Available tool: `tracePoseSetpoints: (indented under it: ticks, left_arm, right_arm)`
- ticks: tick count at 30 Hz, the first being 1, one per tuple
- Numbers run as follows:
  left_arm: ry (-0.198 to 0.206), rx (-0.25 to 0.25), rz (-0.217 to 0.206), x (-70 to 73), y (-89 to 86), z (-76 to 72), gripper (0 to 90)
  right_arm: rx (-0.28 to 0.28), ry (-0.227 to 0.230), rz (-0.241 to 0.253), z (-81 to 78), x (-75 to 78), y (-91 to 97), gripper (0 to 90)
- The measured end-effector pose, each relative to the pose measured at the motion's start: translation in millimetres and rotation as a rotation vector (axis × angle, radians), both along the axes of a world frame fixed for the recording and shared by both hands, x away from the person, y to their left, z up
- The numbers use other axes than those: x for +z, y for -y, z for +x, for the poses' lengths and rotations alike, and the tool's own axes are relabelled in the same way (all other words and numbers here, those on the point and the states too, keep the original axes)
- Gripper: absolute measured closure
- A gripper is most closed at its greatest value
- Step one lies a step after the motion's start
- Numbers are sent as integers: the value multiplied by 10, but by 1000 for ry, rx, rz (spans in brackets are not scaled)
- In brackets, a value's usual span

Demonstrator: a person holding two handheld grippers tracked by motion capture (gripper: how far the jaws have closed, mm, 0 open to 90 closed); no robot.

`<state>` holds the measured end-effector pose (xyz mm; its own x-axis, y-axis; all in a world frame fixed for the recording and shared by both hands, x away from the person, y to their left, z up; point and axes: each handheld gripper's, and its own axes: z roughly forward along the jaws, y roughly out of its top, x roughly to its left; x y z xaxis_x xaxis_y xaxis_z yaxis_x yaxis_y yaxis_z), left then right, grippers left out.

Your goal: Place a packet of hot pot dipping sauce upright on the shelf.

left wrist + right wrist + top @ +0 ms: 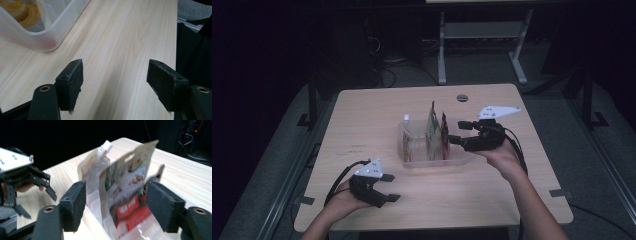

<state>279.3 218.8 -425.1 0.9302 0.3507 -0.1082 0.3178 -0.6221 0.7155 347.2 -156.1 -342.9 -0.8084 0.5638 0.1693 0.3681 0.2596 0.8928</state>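
Observation:
A clear plastic bin (434, 162) stands mid-table with pouches upright in it: a white spouted pouch (407, 135), a green pouch (432, 131) and a red pouch (444, 135). My right gripper (455, 133) hovers at the bin's right side, jaws pointing left at the pouches. In the right gripper view it (116, 197) is open; the printed pouch (125, 175) and the spouted pouch (93, 167) stand between the pads without being pressed. My left gripper (392, 187) rests low over the table's near left, open and empty (115, 75).
The bin's rounded corner (50, 37) lies up and left of the left jaws, with bare wood table (120, 37) ahead of them. A round grommet (462, 97) sits near the table's far edge. Beyond the table are dark floor and a desk frame (482, 45).

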Motion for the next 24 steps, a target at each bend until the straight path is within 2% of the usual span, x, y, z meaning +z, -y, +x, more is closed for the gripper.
tracePoseSetpoints:
  ticks: [3,7,10,16,24]
  left_arm:
    - [0,18,4,4,-41,-7,282]
    - [-4,47,-12,6,-104,-38,274]
    - [-3,60,-4,-4,-177,-66,259]
    - [-8,100,5,-41,-314,-133,214]
    - [0,159,21,-101,-482,-196,175]
  right_arm:
    - [-12,9,-3,-96,-51,102,297]
    - [-22,21,-18,-204,-113,224,287]
    - [-35,33,-20,-291,-159,324,266]
    - [-80,25,-37,-457,-341,521,222]
    - [-116,0,-107,-613,-589,667,168]
